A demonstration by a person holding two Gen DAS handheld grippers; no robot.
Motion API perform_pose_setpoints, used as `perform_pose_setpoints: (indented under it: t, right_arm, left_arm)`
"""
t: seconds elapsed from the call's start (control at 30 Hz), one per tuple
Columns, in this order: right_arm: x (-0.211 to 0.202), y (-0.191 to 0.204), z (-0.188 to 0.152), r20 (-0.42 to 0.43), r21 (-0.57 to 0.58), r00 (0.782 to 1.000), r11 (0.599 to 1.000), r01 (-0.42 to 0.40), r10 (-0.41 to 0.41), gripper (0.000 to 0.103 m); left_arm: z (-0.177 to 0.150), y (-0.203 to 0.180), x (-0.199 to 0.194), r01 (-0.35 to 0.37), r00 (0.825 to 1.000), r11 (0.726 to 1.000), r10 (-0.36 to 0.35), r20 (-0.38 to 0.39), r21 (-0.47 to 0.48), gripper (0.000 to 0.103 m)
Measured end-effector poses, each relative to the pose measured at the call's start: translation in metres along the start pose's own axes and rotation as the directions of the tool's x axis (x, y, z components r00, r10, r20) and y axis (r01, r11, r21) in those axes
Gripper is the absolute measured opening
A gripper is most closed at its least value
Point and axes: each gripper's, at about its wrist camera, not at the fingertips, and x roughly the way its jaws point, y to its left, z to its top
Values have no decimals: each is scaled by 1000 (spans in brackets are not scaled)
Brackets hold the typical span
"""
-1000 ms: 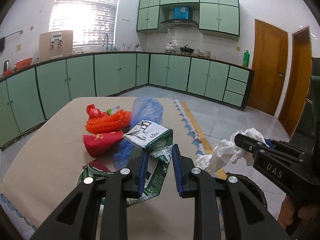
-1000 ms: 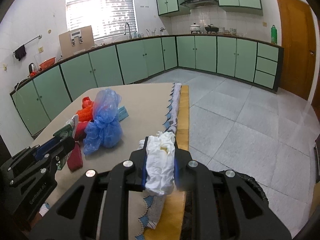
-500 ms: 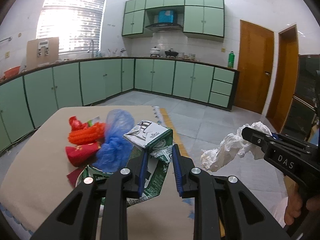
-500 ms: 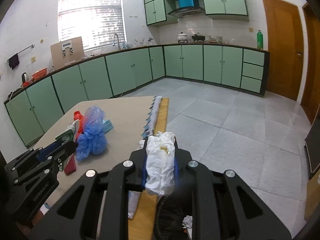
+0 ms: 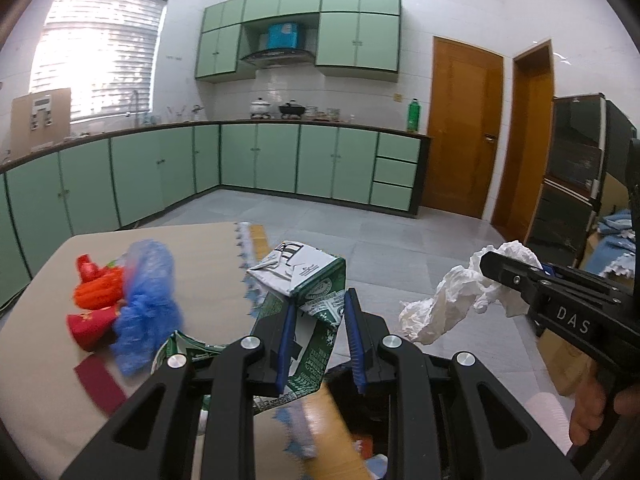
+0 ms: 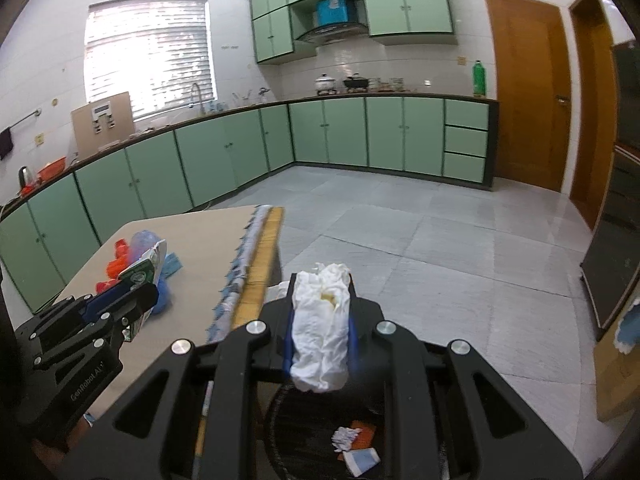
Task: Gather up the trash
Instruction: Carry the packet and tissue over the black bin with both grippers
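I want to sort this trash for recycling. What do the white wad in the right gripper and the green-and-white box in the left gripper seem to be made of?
Crumpled white wad in the right gripper: probably tissue paper, matte, softly creased, with a faint yellowish stain. Green-and-white printed box in the left gripper: apparently coated paperboard, slightly glossy, sharply folded and crushed, like a drink carton.

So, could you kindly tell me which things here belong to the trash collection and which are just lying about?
Job: white tissue in right gripper, green carton in left gripper, black bin, blue bag.
Lying about: green bottle, pots, cardboard box.
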Motion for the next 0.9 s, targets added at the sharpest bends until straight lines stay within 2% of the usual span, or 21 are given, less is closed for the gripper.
perform_pose_setpoints:
  t: [0.27, 0.53, 0.9]
  right_arm:
    - [-8, -35, -10, -2, 32, 998, 997, 69, -69, 19]
    - [-6, -66, -26, -28, 67, 992, 990, 121, -120, 19]
    - [25, -89, -53, -107, 99, 983, 982, 159, -148, 19]
  left_arm:
    - [2, -31, 18, 68, 998, 998, -68, -17, 16, 24]
    - [-1, -61, 43, 107, 994, 993, -105, -42, 41, 24]
    - [-18, -83, 86, 143, 985, 988, -138, -100, 52, 24]
